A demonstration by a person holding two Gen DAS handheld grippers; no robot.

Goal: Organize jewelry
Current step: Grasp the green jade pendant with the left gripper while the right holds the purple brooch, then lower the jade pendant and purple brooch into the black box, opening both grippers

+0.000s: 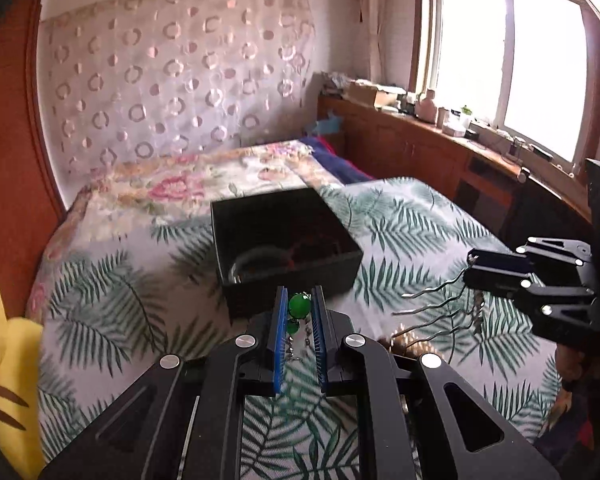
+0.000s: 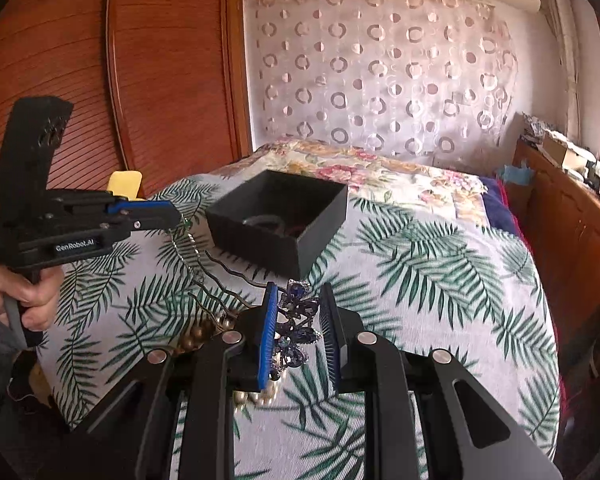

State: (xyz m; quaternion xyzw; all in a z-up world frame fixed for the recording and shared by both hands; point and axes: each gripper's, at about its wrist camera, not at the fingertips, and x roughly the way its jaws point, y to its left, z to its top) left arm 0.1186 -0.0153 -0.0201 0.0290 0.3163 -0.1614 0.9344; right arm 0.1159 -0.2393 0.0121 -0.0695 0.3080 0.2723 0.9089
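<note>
While both your tools are loaded | left gripper (image 1: 299,308) pinches a green bead earring (image 1: 299,306) | right gripper (image 2: 298,316) clamps a blue hair comb (image 2: 296,322) | black box (image 1: 284,240), frame centre, already has a bangle (image 1: 256,258) | both pieces left to drop in.

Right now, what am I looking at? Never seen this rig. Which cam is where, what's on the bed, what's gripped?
No robot arm here: a person holds a pistol-style two-finger gripper in each hand. Each picture comes from a fisheye camera on one gripper, looking along its fingers.

In the left wrist view, the left gripper is shut on a green bead earring.

In the right wrist view, the right gripper brackets a blue jewelled hair comb with wavy metal prongs; the left pad touches it, but a full clamp is unclear.

On the leaf-print bedspread sits an open black box with a bangle already inside. Gold beads lie beside the comb.
</note>
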